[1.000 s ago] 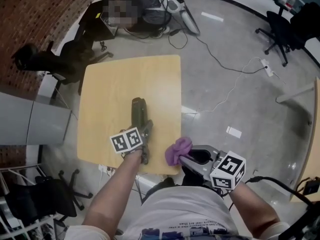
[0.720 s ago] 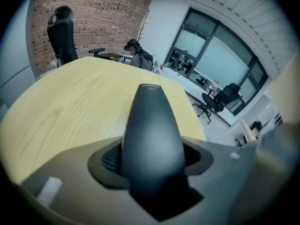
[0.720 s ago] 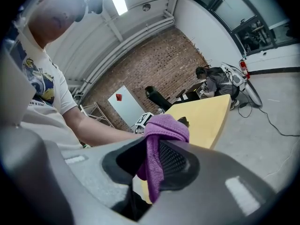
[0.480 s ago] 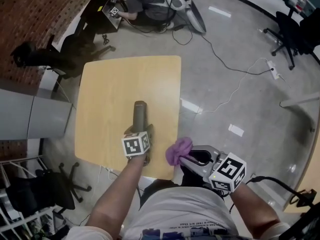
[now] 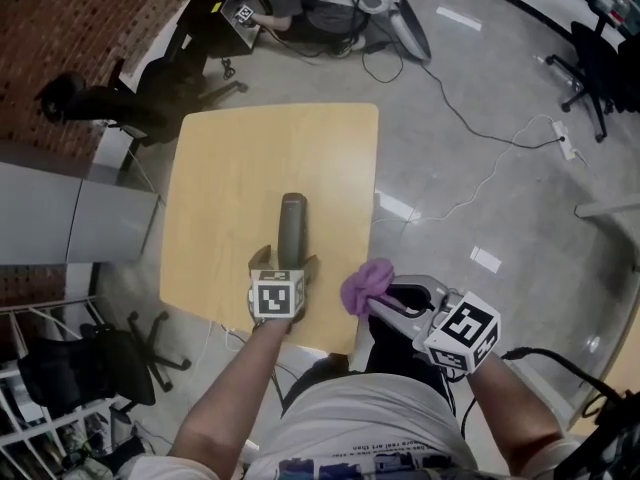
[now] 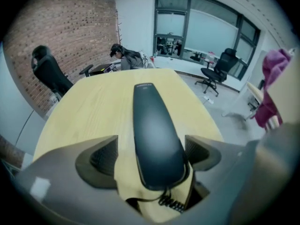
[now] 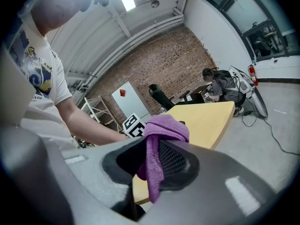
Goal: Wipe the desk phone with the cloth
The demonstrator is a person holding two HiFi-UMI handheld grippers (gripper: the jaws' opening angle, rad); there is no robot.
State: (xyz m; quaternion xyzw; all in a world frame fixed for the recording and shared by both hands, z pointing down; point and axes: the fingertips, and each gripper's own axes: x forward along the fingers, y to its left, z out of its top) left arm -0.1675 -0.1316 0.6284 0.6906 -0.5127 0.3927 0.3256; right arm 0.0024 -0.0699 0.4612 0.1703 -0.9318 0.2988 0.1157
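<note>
Tools: left tool (image 6: 150, 151) spread, right tool (image 7: 152, 161) pinching the cloth (image 7: 164, 125).
Left tool's jaws have just opened wide; the desk phone handset (image 5: 291, 223) lies between them on the tabletop (image 5: 230, 168), pads clear. The cloth waits just right of the left tool; wiping likely follows.

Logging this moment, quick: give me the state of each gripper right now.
Left gripper: open, jaws just been opening; phone handset lies between them, not gripped.
Right gripper: shut on the purple cloth.
</note>
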